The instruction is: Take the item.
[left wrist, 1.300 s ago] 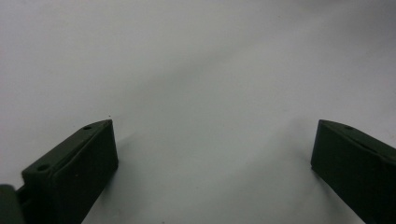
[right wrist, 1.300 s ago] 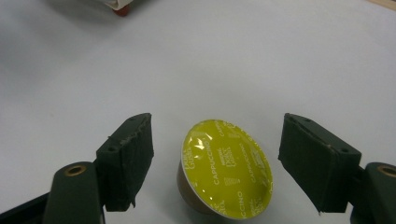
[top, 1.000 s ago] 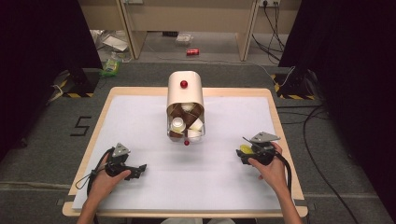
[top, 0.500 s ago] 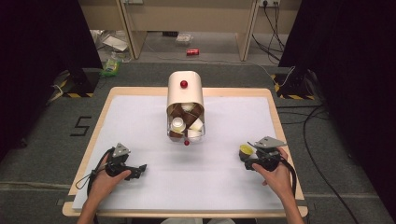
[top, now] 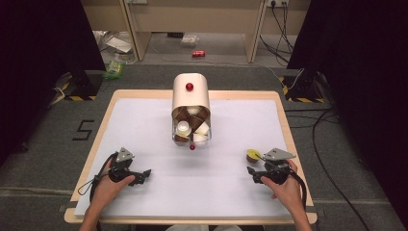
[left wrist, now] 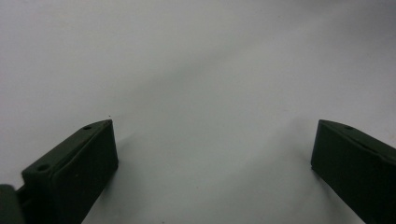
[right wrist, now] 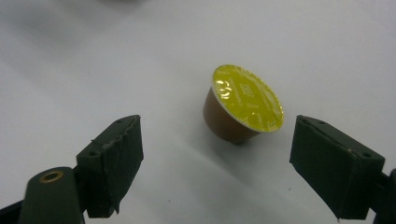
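While jaws gape, one capsule (right wrist: 243, 110).

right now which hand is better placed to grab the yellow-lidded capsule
Right. The right hand-held gripper has its jaws open, just widened, with the capsule lying just ahead between them, untouched. The left hand-held gripper sits open across the table over bare surface.

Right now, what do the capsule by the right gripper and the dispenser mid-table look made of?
Capsule: brown body looks like smooth moulded plastic; the yellow lid is likely foil, given its glints, fine wrinkles and printed text. Dispenser: cream shell with a satin, even sheen, so painted metal or plastic; which one is unclear. Its red knob is glossy, probably plastic.
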Demonstrator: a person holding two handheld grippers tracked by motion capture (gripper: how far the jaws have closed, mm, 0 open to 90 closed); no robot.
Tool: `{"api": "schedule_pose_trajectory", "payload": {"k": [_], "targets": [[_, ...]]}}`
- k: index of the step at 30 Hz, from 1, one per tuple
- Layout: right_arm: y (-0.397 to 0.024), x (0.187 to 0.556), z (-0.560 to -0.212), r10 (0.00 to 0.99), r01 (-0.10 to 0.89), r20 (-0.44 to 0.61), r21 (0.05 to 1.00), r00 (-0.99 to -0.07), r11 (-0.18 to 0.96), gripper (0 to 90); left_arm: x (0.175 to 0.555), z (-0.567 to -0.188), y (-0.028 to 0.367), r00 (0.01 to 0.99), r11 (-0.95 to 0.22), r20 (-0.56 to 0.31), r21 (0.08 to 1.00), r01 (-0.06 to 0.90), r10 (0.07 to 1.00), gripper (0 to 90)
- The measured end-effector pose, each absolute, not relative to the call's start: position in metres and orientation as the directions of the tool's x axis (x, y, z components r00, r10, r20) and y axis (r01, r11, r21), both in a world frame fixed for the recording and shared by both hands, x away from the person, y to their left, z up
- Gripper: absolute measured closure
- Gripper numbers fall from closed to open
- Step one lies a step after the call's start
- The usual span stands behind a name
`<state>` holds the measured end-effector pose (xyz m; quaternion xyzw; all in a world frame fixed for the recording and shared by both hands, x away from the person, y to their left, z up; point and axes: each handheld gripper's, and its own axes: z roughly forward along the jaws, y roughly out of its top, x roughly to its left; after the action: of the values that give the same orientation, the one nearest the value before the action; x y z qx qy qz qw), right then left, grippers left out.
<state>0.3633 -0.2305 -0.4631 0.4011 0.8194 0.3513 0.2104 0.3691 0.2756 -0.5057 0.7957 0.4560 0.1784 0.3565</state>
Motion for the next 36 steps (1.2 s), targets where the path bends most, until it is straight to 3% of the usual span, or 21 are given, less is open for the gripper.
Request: {"api": "schedule_pose_trajectory", "payload": {"k": [36], "targets": [[-0.238,0.32,-0.486,0.792,0.546,-0.064,0.69,-0.607,0.474,17.8,0.369,-0.506,0.276,0.521,-0.33,-0.041,0.73,0.598,0.853,0.1]]}}
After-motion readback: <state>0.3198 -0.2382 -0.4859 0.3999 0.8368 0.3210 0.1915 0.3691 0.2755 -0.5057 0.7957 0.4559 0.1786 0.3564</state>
